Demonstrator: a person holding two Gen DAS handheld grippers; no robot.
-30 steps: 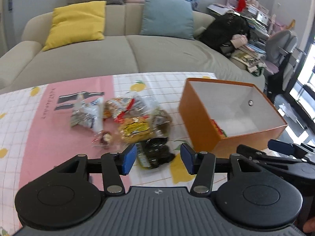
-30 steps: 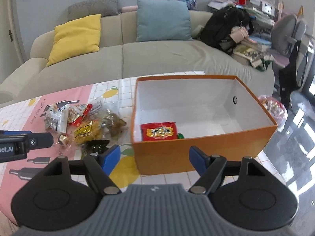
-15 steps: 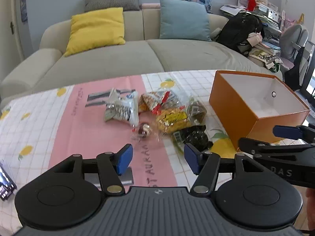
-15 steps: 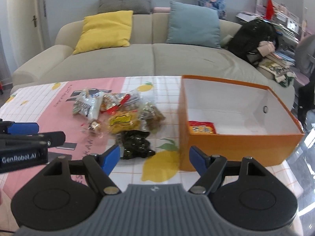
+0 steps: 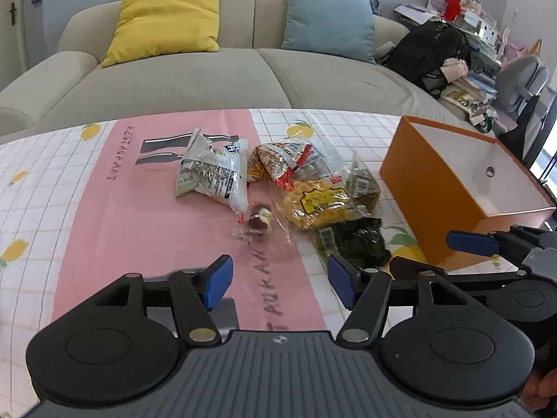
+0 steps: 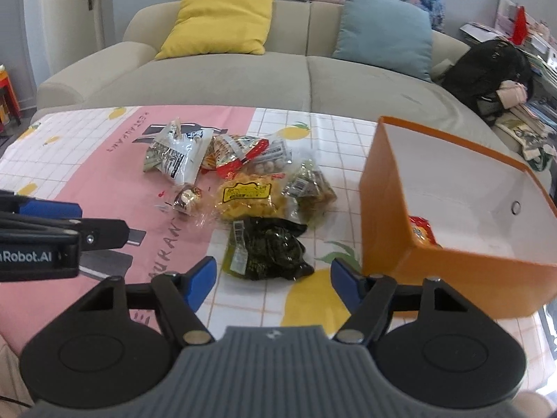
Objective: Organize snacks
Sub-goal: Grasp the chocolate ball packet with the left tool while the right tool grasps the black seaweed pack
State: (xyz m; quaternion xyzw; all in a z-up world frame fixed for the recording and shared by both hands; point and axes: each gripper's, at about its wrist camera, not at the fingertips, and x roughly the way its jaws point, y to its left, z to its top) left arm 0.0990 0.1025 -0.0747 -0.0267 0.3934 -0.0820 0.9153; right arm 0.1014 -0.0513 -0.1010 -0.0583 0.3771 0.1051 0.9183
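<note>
A pile of snack packets lies mid-table: a white packet (image 5: 209, 174), a red packet (image 5: 289, 160), a yellow packet (image 5: 320, 203), a dark green packet (image 5: 355, 240) and a small clear wrapped sweet (image 5: 257, 217). An orange box (image 5: 428, 205) stands to their right; the right wrist view shows a red packet (image 6: 423, 231) inside the box (image 6: 383, 209). My left gripper (image 5: 280, 282) is open and empty, just short of the sweet. My right gripper (image 6: 273, 282) is open and empty, just short of the dark green packet (image 6: 268, 249).
The table carries a pink and white checked cloth (image 5: 104, 216) with lemon prints. A beige sofa (image 5: 209, 76) with a yellow cushion (image 5: 167, 21) and a blue cushion (image 5: 327, 21) stands behind. A black bag (image 5: 428, 55) and clutter lie at the right.
Both grippers have swung left, away from the box and toward the snack pile, and have come closer to it. Both stayed open and empty.
</note>
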